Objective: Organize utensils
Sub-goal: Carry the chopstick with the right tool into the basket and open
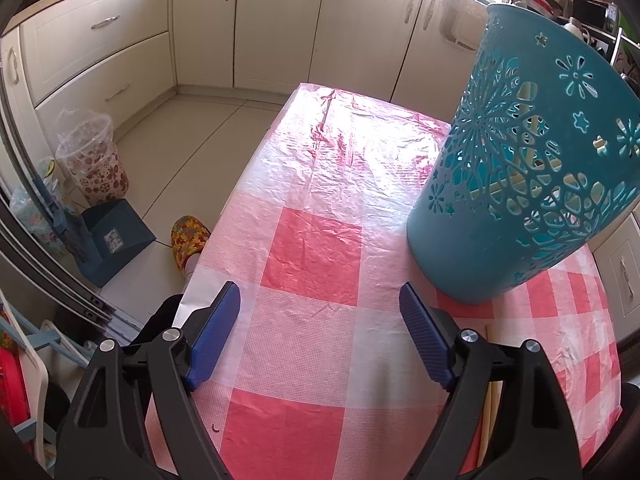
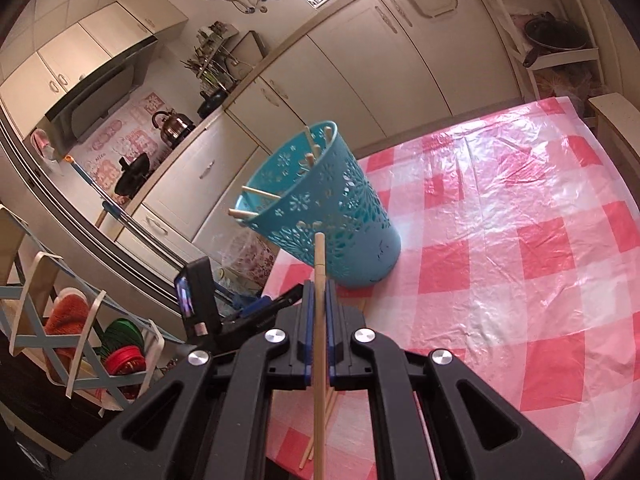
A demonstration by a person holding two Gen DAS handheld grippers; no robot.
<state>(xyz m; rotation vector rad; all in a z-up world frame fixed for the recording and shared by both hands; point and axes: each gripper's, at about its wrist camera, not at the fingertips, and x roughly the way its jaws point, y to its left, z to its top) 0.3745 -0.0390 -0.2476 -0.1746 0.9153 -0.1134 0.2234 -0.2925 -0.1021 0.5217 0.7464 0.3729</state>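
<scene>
Left gripper point(image 1: 320, 300) released, blue pads point(image 1: 216, 330) spread wide over the red-and-white checked table point(image 1: 312, 248), nothing between them. Off its left side the table edge drops to the tiled floor point(image 1: 192, 140), where a patterned slipper point(image 1: 189, 240), a blue dustpan point(image 1: 116, 240) and a floral bin point(image 1: 94, 160) sit; the dustpan carries a small sticker, too blurred to read. Ahead of the left gripper the cloth lies bare to the far edge. To its right stands the teal perforated basket point(image 1: 532, 152), upright on the table, and a pale chopstick end point(image 1: 490, 412) shows beside the right finger. Right gripper point(image 2: 319, 280) clenched on one wooden chopstick point(image 2: 319, 320), which runs up between the pads and points at the basket point(image 2: 332, 220). Several chopsticks in basket point(image 2: 256, 193) lean against its rim. More loose chopsticks point(image 2: 320, 428) lie on the table under the right gripper. Right of the basket the cloth is open out to the table's far and right edges. No readable writing anywhere.
</scene>
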